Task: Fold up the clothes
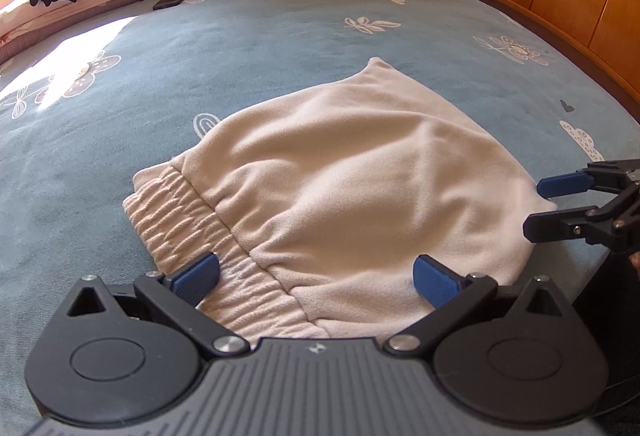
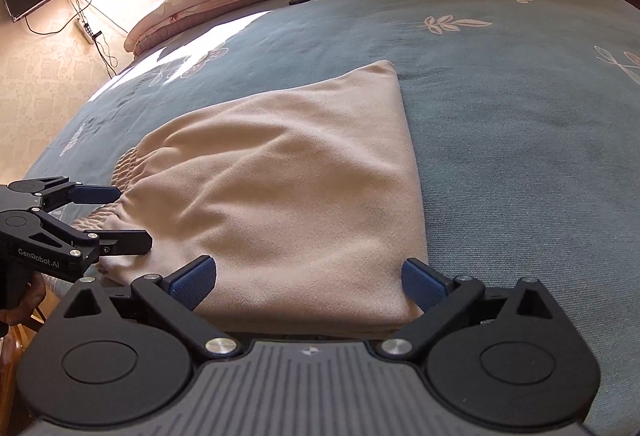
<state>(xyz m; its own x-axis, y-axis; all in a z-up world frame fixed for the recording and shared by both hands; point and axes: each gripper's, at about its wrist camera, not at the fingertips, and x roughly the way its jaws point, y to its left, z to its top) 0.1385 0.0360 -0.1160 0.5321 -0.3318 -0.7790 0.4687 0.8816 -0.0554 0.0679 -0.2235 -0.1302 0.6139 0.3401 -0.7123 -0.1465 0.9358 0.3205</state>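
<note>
Your cream fleece garment (image 1: 340,172) lies folded flat on the blue flower-printed bedspread (image 1: 280,36), its ribbed elastic waistband (image 1: 192,220) puckered at one end. Your left gripper (image 1: 316,276) spreads wide over that waistband, pinching nothing. Your right gripper (image 2: 308,276) likewise gapes over the smooth folded edge, blue ridged pads clear.

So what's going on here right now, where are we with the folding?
A person is folding a cream fleece garment on the blue bedspread with a gripper in each hand. The garment lies folded, its elastic waistband toward the left. The left gripper sits open at the near edge by the waistband; the right gripper sits open at the near edge on the other side. Neither grips the cloth.
</note>
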